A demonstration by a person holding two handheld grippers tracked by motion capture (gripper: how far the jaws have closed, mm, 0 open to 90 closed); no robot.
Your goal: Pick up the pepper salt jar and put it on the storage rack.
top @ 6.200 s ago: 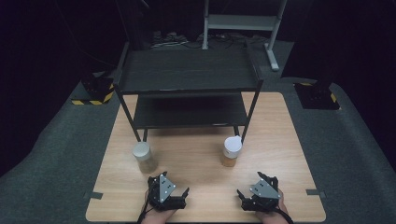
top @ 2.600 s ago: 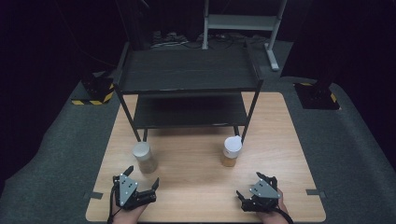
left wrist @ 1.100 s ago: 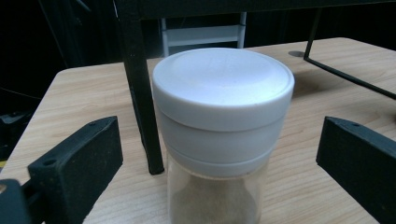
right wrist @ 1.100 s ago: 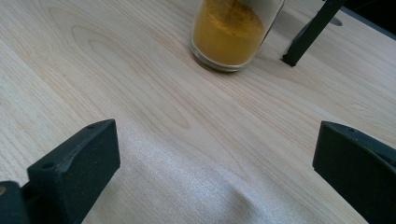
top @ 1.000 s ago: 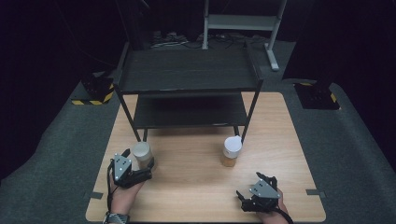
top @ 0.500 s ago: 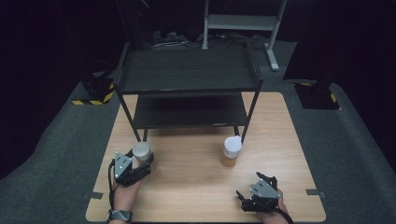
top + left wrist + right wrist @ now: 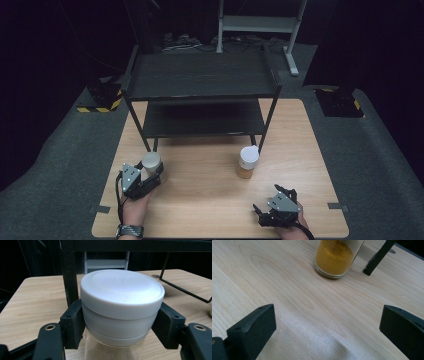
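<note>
The left gripper [image 7: 122, 332] pinches the pale jar [image 7: 121, 315] at its lid, beside the shelf [image 7: 200, 90] leg, likely to lift it. The right gripper [image 7: 329, 332] rests spread, facing the yellow jar [image 7: 335, 257].

Two handheld grippers, both black. The left gripper [image 7: 150, 176], at about seven o'clock on the table, carries a grey three-cornered plate on top, and a thin black cable trails back from it along the forearm. A dark woven-pattern wristband [image 7: 129, 231] circles the left wrist. The right gripper [image 7: 276, 205], near five o'clock, bears the same grey plate. Up close, each jaw ends in a blocky matte-black pad [image 7: 73, 323] with a small round hole — behind it, a rounded black link holds a brass-coloured screw [image 7: 50, 327].
</note>
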